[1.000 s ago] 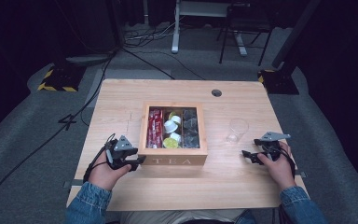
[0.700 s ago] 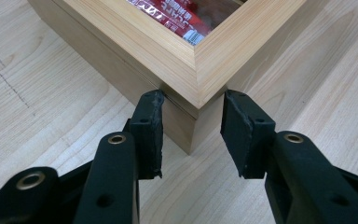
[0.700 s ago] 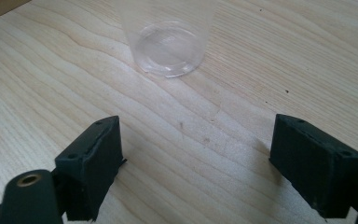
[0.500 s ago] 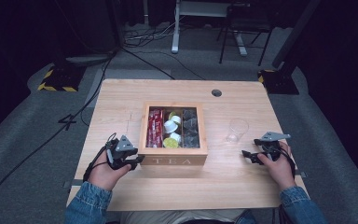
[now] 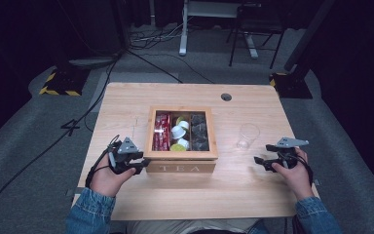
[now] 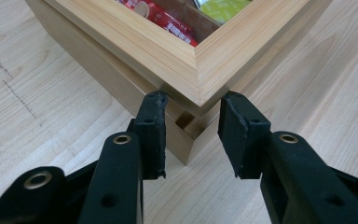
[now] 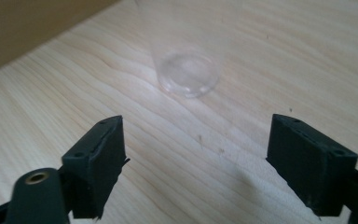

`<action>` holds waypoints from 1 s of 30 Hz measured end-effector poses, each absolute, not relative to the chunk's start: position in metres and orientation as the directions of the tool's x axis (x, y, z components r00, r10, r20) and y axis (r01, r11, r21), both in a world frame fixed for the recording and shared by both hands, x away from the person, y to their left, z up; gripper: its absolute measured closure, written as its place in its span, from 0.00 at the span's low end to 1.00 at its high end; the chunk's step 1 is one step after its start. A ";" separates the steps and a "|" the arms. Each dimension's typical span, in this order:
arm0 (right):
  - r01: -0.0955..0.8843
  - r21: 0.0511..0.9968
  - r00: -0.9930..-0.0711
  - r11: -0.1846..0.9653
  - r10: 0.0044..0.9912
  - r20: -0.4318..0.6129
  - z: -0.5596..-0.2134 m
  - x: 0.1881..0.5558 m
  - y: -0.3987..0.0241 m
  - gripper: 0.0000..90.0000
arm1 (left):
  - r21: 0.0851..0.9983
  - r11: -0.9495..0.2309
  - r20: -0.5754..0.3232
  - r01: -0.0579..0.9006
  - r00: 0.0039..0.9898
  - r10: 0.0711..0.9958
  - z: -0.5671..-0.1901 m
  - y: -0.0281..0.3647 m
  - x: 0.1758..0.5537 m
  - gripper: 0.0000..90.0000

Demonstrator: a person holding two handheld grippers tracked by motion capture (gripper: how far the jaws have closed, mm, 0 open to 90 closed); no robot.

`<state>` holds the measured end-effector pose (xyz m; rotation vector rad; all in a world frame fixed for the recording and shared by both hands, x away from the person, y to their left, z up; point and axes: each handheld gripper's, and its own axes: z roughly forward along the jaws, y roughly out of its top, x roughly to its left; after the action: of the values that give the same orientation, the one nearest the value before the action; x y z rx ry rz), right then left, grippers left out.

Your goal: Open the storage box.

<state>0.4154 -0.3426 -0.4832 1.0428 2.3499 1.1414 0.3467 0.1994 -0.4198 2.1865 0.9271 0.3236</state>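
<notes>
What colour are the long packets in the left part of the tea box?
Red packets, clearest in the high view, inside the wooden tea box.

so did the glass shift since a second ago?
No. In the high view the clear glass stands at the same spot right of the tea box, apart from the right gripper.

My matt black rubbery pads met the smooth, pale-wood tea box. The table was grained light wood; the cup was clear glossy plastic.
</notes>
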 end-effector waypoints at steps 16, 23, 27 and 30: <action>0.457 0.788 -0.703 0.413 0.711 0.035 -0.429 0.401 -0.322 0.30 | 0.793 -0.399 -0.044 0.460 0.697 0.716 -0.402 0.204 0.354 0.72; 0.411 0.814 -0.723 0.411 0.691 0.016 -0.407 0.406 -0.307 0.27 | 0.809 -0.364 -0.062 0.461 0.683 0.728 -0.399 0.203 0.358 0.71; 0.382 0.830 -0.740 0.406 0.672 0.012 -0.399 0.408 -0.296 0.26 | 0.822 -0.332 -0.082 0.463 0.672 0.736 -0.398 0.203 0.360 0.72; 0.357 0.840 -0.755 0.409 0.656 0.002 -0.392 0.407 -0.287 0.26 | 0.823 -0.328 -0.084 0.463 0.671 0.736 -0.397 0.203 0.361 0.72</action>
<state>0.4072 -0.2874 -0.3917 0.8764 2.3413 1.2757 0.3607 0.2035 -0.3969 1.9855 0.9296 0.3837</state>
